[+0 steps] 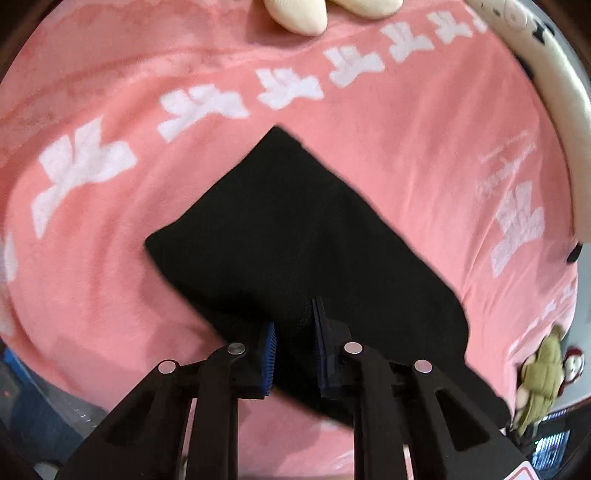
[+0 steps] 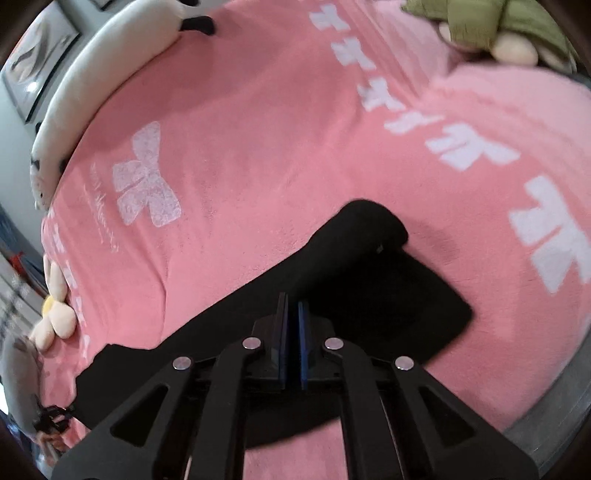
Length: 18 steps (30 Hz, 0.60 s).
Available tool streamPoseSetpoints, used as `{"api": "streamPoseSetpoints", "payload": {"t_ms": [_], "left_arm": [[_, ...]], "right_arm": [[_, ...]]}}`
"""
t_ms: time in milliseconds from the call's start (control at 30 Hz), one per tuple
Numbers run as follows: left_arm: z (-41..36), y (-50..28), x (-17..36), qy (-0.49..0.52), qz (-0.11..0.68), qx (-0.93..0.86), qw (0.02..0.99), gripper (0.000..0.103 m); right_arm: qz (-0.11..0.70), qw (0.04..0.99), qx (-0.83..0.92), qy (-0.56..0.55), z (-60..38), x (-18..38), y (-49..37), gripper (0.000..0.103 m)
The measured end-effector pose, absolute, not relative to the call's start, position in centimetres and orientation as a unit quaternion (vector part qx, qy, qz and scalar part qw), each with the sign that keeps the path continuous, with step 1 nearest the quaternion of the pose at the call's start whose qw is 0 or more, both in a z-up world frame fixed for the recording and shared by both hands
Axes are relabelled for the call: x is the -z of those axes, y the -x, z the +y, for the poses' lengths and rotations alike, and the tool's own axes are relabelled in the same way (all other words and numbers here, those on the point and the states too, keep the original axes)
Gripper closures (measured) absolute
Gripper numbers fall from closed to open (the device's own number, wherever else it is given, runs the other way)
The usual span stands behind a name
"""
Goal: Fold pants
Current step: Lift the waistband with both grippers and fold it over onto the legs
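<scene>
Black pants [image 1: 291, 236] lie on a pink blanket [image 1: 184, 192], folded into a flat dark shape. My left gripper [image 1: 293, 332] is at their near edge, its blue pads closed on a bunched fold of the black cloth. In the right wrist view the pants [image 2: 369, 280] stretch from the lower left to a doubled-over, raised end at the centre right. My right gripper [image 2: 292, 321] sits over the pants' near edge with its blue pads nearly together; a thin layer of black cloth seems pinched between them.
The pink blanket [image 2: 258, 147] has white bow prints. A long white plush pillow [image 2: 92, 77] lies along the bed's edge. A green plush toy [image 1: 543, 373] sits at the right edge, also in the right wrist view [image 2: 491, 26]. A flower plush [image 2: 55, 317] lies at the left.
</scene>
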<state>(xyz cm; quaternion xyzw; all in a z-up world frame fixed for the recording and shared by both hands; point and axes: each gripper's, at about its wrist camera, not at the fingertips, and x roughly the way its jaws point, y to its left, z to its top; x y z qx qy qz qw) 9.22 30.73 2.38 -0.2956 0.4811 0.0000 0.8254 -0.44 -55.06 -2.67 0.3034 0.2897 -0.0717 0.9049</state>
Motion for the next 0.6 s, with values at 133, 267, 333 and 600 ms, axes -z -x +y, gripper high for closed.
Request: {"api": "streamPoseSetpoints", "payload": {"t_ms": [133,267,333,600], "left_arm": [[31.1,-8.1,-0.5,0.285,0.496,-0.017,0.820,0.081],[29.9,-6.7,-2.1,0.276,0.476,-0.027,0.835,0.064],[28.7,-6.8,-3.1,0.255,0.468,-0.028,0.845,0.039],[28.2,-10.1,-1.6,0.202,0.486,-0.097,0.845,0.089]], "right_arm": [[0.352,0.873,0.092,-0.326,-56.7,7.1,1.2,0.095],[0.315,0.880,0.099,-0.341,-56.9,6.0,3.4,0.072],[0.299,0.884,0.102,-0.345,-57.4,5.2,3.6,0.058],[0.290,0.888,0.087,-0.346,-58.2,4.9,0.5,0.100]]}}
